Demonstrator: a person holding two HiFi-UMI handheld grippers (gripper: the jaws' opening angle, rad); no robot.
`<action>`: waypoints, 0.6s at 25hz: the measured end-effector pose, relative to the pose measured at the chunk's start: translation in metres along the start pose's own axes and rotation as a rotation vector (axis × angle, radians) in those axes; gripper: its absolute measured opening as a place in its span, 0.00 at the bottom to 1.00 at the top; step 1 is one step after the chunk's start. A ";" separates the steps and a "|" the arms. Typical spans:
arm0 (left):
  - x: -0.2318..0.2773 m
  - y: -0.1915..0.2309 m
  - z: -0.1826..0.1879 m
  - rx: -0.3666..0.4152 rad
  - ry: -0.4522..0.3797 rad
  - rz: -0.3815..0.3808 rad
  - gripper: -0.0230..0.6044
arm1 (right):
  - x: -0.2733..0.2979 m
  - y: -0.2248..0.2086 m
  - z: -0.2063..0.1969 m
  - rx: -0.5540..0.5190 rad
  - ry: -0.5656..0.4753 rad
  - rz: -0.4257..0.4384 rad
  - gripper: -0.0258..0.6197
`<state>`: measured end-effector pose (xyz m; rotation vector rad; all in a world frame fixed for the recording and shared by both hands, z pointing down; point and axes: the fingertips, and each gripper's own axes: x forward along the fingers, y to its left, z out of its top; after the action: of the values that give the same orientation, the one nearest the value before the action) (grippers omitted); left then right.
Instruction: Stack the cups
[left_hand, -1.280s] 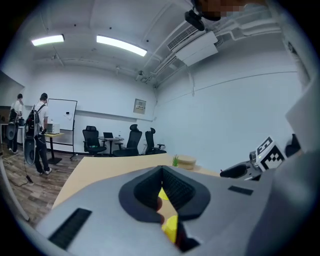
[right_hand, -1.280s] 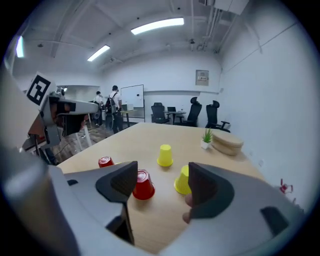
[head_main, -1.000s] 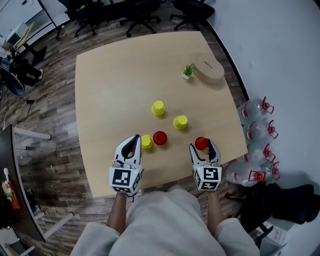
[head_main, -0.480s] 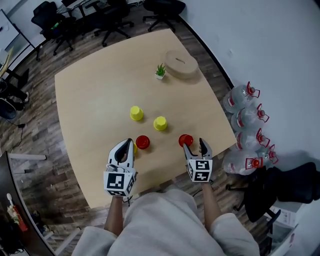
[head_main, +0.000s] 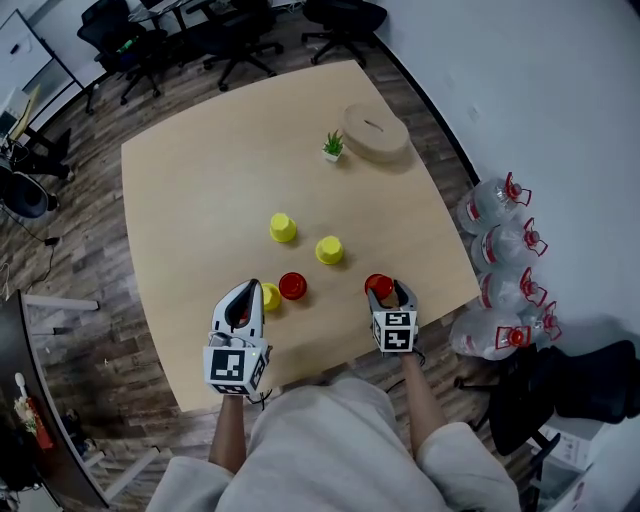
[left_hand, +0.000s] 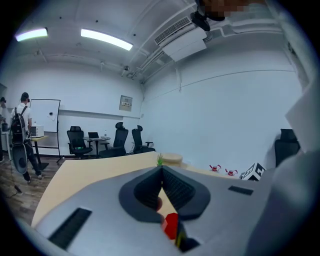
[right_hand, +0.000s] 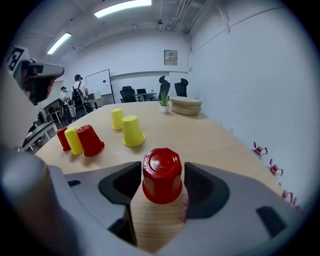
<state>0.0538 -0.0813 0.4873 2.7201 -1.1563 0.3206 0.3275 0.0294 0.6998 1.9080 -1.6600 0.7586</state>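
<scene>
A red cup (right_hand: 161, 175) stands upside down on the wooden table (head_main: 200, 190) near its front right edge. My right gripper (right_hand: 162, 167) straddles it, one pad on each side with a thin gap showing; the jaws have just been closing. My left gripper (head_main: 247, 287) hovers at the front left, jaws meeting at the tips (left_hand: 161, 170), holding nothing. A second red cup (right_hand: 62, 138) shows through its loop. Beside it stand a yellow cup (head_main: 268, 296) and a third red cup (head_main: 292, 286). Two more yellow cups (head_main: 329, 250) (head_main: 283, 227) stand farther back.
A small potted plant (head_main: 333, 146) and a round wooden box (head_main: 375, 131) sit at the table's far right. Water bottles (head_main: 505, 250) lie on the floor right of the table. Office chairs (head_main: 230, 35) stand beyond it. A person with a backpack (left_hand: 22, 135) stands far off.
My right gripper has sunk toward the table and its jaws now flank the red cup. The left gripper has stayed by the cups at the front left.
</scene>
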 end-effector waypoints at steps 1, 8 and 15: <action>-0.001 0.002 0.000 -0.001 0.000 0.005 0.05 | 0.002 0.000 -0.001 -0.004 0.003 -0.003 0.45; -0.004 0.008 0.002 -0.006 -0.002 0.025 0.05 | 0.005 0.001 0.003 -0.006 0.003 0.003 0.41; -0.011 0.014 0.002 -0.013 -0.014 0.044 0.05 | -0.013 0.016 0.037 -0.047 -0.075 0.030 0.41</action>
<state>0.0367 -0.0842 0.4834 2.6937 -1.2184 0.3000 0.3130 0.0114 0.6643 1.9040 -1.7404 0.6608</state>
